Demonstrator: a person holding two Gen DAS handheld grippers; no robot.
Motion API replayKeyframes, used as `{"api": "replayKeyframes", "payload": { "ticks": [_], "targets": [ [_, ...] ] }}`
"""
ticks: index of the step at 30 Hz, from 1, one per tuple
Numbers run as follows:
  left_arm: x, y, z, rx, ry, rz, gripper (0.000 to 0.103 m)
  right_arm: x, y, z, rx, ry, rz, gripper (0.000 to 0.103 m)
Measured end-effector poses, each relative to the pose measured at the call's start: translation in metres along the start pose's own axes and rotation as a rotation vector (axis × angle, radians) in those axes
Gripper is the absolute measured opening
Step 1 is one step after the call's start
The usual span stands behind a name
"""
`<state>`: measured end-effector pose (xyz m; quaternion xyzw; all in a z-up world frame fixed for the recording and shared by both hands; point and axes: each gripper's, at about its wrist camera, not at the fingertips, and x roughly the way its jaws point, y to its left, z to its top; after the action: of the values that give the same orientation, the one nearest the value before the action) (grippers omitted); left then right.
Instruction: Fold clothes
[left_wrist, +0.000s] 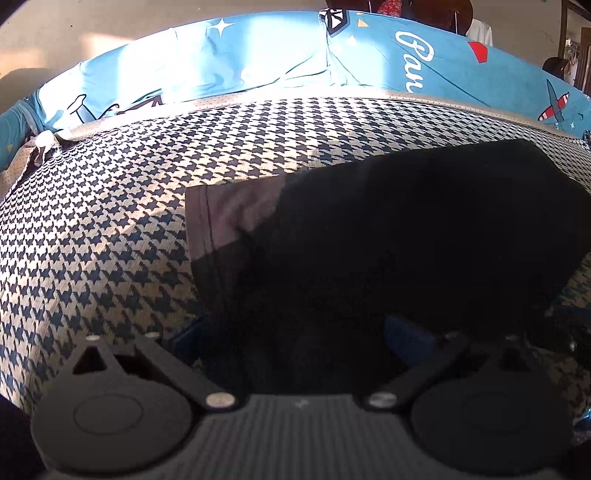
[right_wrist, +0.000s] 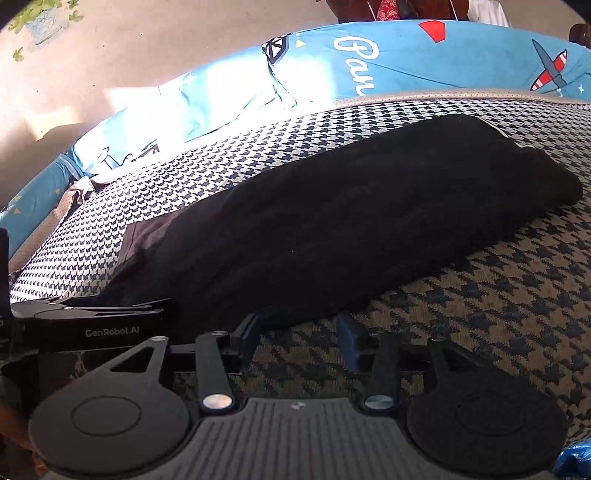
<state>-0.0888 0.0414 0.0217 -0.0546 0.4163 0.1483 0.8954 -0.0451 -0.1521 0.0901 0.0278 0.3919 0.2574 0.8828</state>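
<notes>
Below, houndstooth bedcover (right_wrist: 498, 295) under black garment (right_wrist: 332, 221); both grippers (left_wrist: 295, 328) (right_wrist: 301, 332) spread, ungrasping.

The houndstooth mat (left_wrist: 110, 206) lies bare left of the black garment (right_wrist: 332, 221) and along its near edge, free for a gripper to pass. The garment bulks across the middle (a soft mound). Behind, the blue sheet (right_wrist: 461, 62) rises at the mat's far edge. The left gripper (right_wrist: 96, 325) crowds the garment's near-left corner.
</notes>
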Motion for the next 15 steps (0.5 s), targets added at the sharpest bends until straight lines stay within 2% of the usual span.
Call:
{"api": "replayKeyframes", "payload": {
  "ticks": [15],
  "targets": [
    [-0.0020, 0.0001, 0.0008, -0.007, -0.003, 0.011, 0.103, -0.0084, -0.0059, 0.0024, 0.024, 0.014, 0.014, 0.047]
  ]
}}
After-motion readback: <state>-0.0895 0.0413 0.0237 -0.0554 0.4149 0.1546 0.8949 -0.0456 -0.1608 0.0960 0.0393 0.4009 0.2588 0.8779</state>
